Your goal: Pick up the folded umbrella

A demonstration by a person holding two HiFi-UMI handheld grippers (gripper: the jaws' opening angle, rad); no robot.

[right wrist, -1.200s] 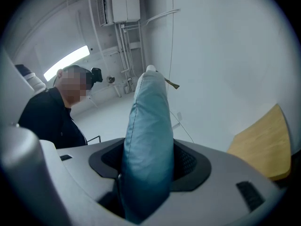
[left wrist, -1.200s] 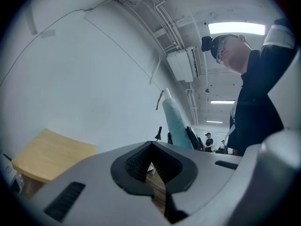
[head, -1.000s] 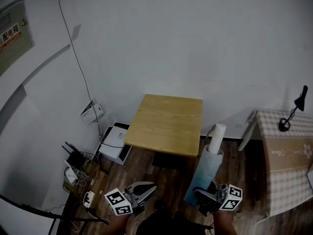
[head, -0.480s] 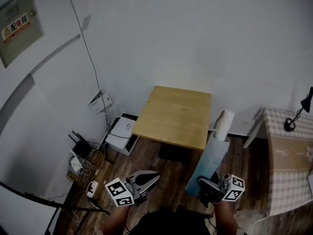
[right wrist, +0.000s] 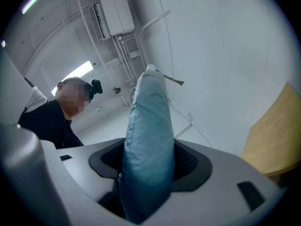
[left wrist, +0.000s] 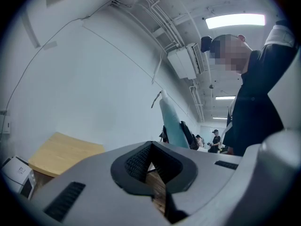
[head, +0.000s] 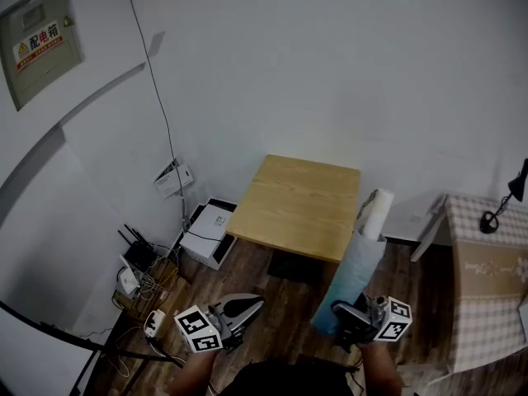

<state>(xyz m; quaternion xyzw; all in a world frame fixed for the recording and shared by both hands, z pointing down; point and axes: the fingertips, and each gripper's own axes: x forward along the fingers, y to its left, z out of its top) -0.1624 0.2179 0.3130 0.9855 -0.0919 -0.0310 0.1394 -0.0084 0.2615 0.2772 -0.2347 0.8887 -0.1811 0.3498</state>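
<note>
Right gripper view showed my right gripper (right wrist: 149, 166) clamped on the folded umbrella (right wrist: 146, 121). The jaws stood wide because the blue bundle filled the whole gap, with both pads pressed into the fabric. The umbrella's long axis ran straight out along my jaws, upward and away. Its pale tip was at the far end, and a short stub of the bundle stuck out behind the grip.

From the head view the umbrella slanted up from my right hand toward the right front corner of the wooden table (head: 301, 205). Its white end was level with the table edge, just beside it, and I could not tell whether it touched. So the thing was already in the right jaws, and I judged the pick-up as good as made. What mattered next was keeping that far tip clear of the table.

My left gripper (head: 238, 310) hung well apart to the left, roughly level. Its jaws were drawn together with nothing between them, only the dark wood floor (head: 289, 299) showing behind.

The room was tight. A white wall stood behind the table. A white box (head: 206, 231) and a tangle of cables (head: 140, 279) lay on the floor at left. A cloth-covered table (head: 487, 279) with a black lamp (head: 499, 209) stood at right.
</note>
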